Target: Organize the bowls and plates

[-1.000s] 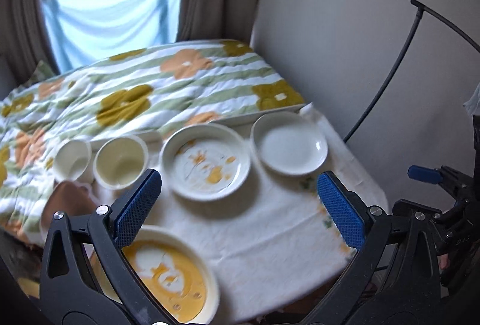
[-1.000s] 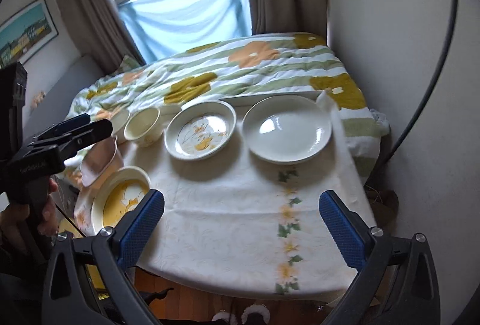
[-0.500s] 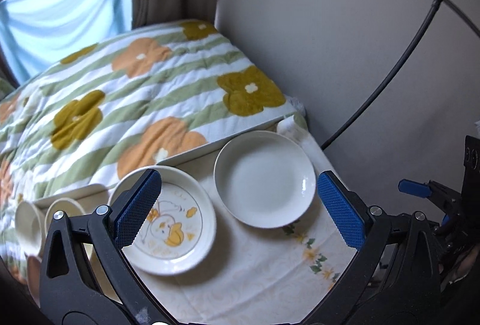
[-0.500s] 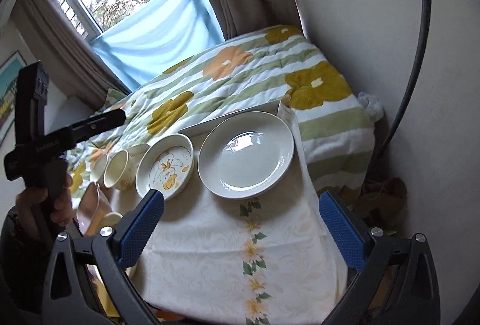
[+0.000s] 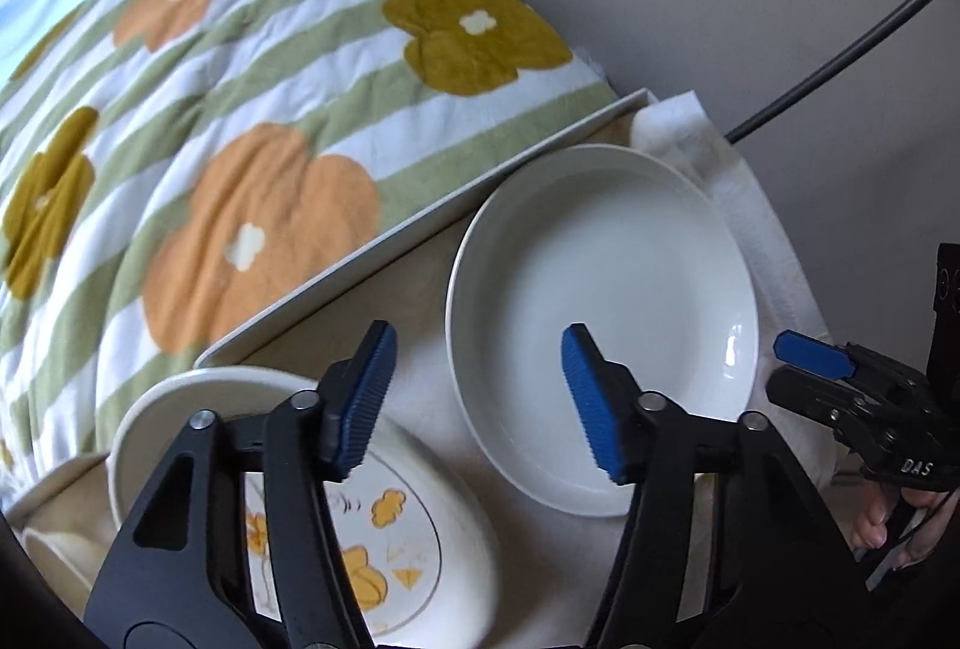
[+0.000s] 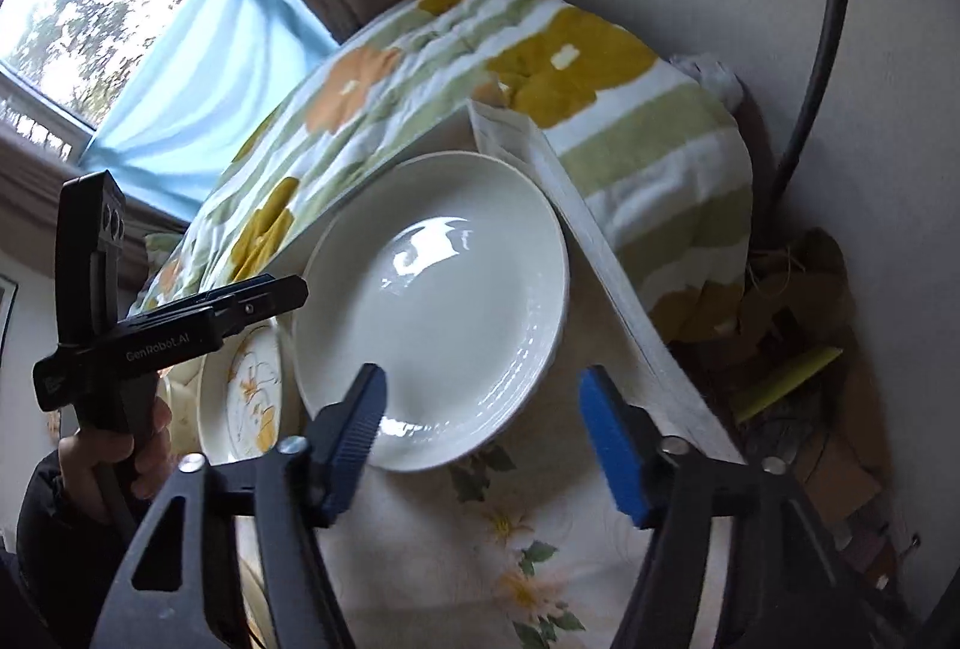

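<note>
Your left gripper [image 5: 474, 397] hangs with its blue pads partly apart and nothing between them, straddling the near-left rim of the plain white plate [image 5: 606, 313], which lies flat on the tablecloth [image 6: 528, 541] at the table's far right corner, just beside the patterned plate [image 5: 360, 547] on its left. Your right gripper [image 6: 486, 433] is likewise partly spread and empty, poised over that same white plate's near edge, with the floral blanket [image 5: 240, 109] behind the table.
</note>
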{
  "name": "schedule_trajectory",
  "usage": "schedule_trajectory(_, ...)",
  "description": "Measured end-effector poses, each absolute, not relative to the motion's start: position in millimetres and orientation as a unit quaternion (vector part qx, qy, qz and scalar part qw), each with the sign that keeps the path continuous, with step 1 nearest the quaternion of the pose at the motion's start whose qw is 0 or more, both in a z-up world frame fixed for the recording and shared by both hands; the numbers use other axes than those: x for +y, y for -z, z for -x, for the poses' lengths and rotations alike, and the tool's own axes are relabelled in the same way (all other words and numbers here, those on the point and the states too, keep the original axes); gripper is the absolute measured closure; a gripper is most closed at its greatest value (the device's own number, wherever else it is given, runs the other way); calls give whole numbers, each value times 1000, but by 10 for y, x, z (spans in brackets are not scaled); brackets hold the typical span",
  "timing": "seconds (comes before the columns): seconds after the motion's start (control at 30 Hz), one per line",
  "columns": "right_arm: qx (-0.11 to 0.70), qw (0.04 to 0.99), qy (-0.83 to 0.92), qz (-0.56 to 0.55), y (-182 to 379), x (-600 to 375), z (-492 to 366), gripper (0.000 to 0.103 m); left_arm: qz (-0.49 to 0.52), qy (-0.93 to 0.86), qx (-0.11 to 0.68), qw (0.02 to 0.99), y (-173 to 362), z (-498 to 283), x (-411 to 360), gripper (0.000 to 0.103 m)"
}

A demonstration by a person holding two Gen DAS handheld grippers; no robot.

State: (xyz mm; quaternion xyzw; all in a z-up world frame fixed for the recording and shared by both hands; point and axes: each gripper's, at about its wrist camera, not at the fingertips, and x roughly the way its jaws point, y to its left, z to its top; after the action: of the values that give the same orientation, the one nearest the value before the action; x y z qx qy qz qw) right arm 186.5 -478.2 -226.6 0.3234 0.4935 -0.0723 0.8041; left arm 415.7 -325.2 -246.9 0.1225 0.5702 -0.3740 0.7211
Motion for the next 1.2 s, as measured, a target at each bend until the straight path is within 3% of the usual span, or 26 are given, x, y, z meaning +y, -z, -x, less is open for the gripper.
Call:
schedule_trajectory(0.17,494,791,90,-350,2467,-4832,-1898,66,-137,386,578,706,2627,-4241,-3378,67)
schedule_trajectory(0.33,495,787,90,-357,2572,-4814,-1968,77,-149,384,580,703,2731,-4274,-3454,84)
schedule_trajectory(0.83,486,810,76,-318,2440,-4819,-1968,81,-171,380,550,724,2520,-4152,-3465,85)
schedule_trajectory(1.2,470,845,13,-253,1880,-4732,-1822,81,-134,344,512,775,1824,-3740,-3140,85)
